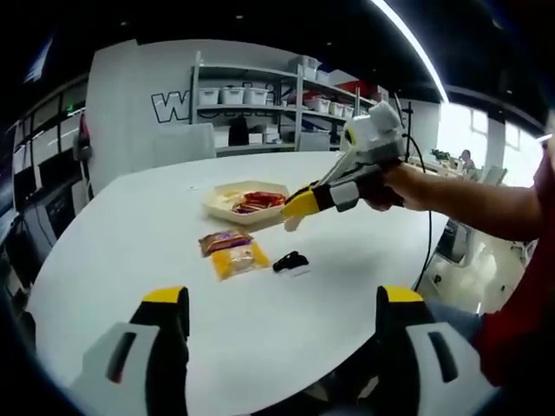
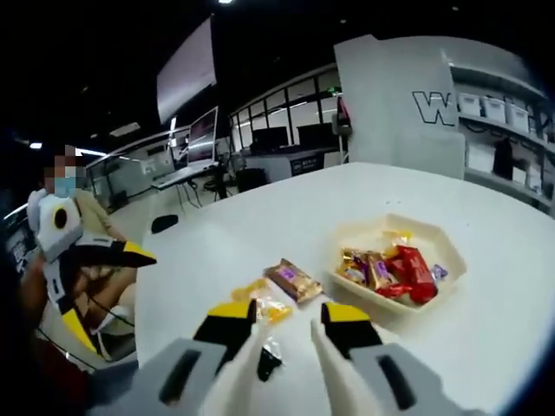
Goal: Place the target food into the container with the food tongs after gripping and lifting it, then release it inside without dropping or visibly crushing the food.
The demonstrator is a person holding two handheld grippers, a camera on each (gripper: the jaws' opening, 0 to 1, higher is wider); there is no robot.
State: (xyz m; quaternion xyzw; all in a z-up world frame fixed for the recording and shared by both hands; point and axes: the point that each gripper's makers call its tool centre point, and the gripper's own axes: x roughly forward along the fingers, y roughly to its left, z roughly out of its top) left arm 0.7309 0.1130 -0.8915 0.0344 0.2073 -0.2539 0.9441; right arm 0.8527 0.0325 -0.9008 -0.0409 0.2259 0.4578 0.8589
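1. In the left gripper view, my left gripper (image 1: 283, 325) hangs level over the white worktop (image 1: 139, 251), fingers wide apart and empty. The right gripper (image 1: 299, 206) reaches in from the right in a hand (image 1: 395, 186), its yellow tips just beside the container (image 1: 247, 201). Two wrapped snacks (image 1: 232, 251) and a small black object (image 1: 290, 261) lie on the worktop nearer me.

2. In the right gripper view, my right gripper (image 2: 286, 322) has its fingers parted, nothing between them. The container (image 2: 442, 251) holds mixed wrapped sweets (image 2: 390, 269); a brown packet (image 2: 293, 280) lies beside it.

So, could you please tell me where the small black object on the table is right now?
In the left gripper view the small black object lies on the white table, just right of the yellow snack packet. In the right gripper view it sits between the right claw tips.
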